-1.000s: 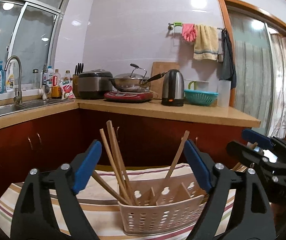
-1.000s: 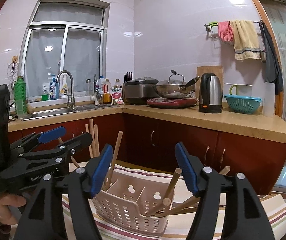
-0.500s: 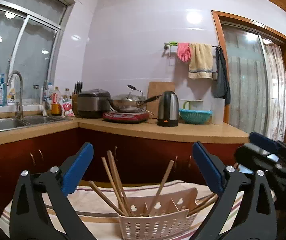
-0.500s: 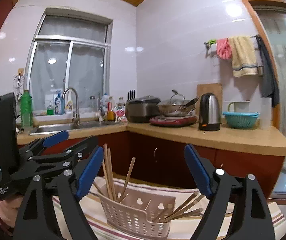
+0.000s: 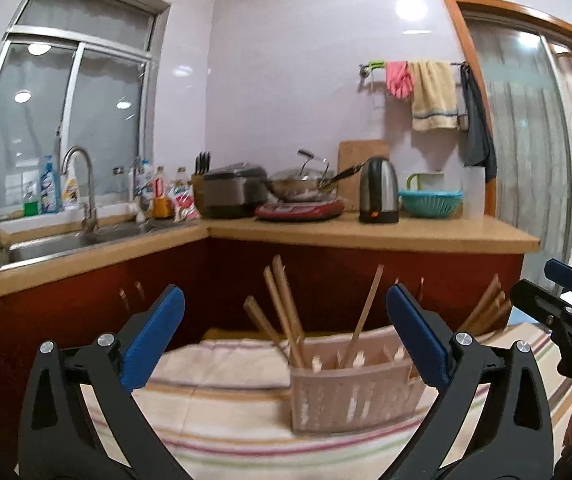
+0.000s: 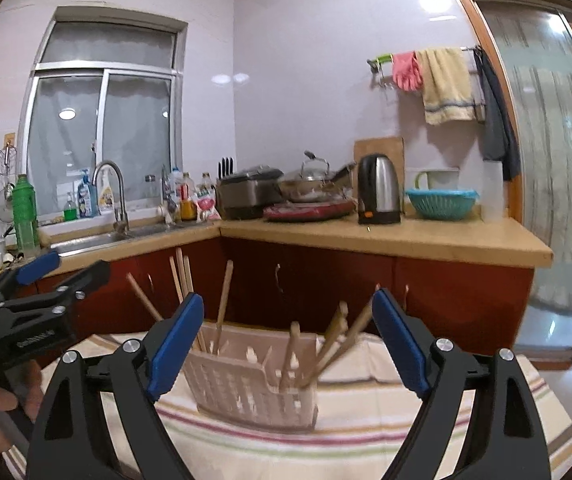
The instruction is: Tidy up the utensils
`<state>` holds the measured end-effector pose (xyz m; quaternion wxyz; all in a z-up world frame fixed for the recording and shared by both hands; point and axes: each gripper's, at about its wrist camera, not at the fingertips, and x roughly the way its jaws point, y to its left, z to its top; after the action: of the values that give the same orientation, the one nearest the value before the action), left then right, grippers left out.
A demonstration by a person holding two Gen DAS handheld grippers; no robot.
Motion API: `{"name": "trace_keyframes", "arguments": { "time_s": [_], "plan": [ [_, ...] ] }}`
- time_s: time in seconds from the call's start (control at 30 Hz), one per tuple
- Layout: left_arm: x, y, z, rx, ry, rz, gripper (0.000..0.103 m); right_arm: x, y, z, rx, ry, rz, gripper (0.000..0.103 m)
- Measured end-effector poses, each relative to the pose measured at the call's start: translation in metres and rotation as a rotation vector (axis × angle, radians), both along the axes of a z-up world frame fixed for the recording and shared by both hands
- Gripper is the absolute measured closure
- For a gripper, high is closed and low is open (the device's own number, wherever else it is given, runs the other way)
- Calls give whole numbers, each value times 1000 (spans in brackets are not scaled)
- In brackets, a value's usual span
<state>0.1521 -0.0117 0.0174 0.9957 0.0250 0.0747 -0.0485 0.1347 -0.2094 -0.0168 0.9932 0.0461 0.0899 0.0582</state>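
Left wrist: left claw (image 5: pixel 284 334) agape, lately widened, empty. Right wrist: right claw (image 6: pixel 286 338) likewise, chopsticks (image 6: pixel 327 346) standing in caddy (image 6: pixel 246 390) mid-bench (image 6: pixel 365 440).

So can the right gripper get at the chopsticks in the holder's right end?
Probably yes: the right gripper is open and empty, and the chopsticks lean out of the holder unobstructed.

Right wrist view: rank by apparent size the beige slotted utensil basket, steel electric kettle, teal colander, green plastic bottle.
1. Beige slotted utensil basket, largest, though it sits nearest the camera, which inflates it.
2. Teal colander and steel electric kettle: too alike to rank, one wide, one tall.
3. Green plastic bottle, narrowest.
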Motion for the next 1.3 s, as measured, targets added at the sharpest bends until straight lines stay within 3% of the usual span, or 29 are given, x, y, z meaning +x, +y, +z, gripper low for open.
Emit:
{"name": "trace_keyframes", "arguments": {
  "time_s": [0.23,0.53,0.8,1.3],
  "plan": [
    [-47,16,-20,-24,52,41,4,-32,3,-13,-10,65,-21,19],
    [-104,27,-17,-56,75,55,4,-78,4,-7,-3,96,-31,19],
    [-149,28,-1,-80,58,36,4,-122,0,7,-28,79,-48,19],
    [-195,20,16,-89,13,21,4,-167,-3,26,-33,18,-48,19]
  ]
}}
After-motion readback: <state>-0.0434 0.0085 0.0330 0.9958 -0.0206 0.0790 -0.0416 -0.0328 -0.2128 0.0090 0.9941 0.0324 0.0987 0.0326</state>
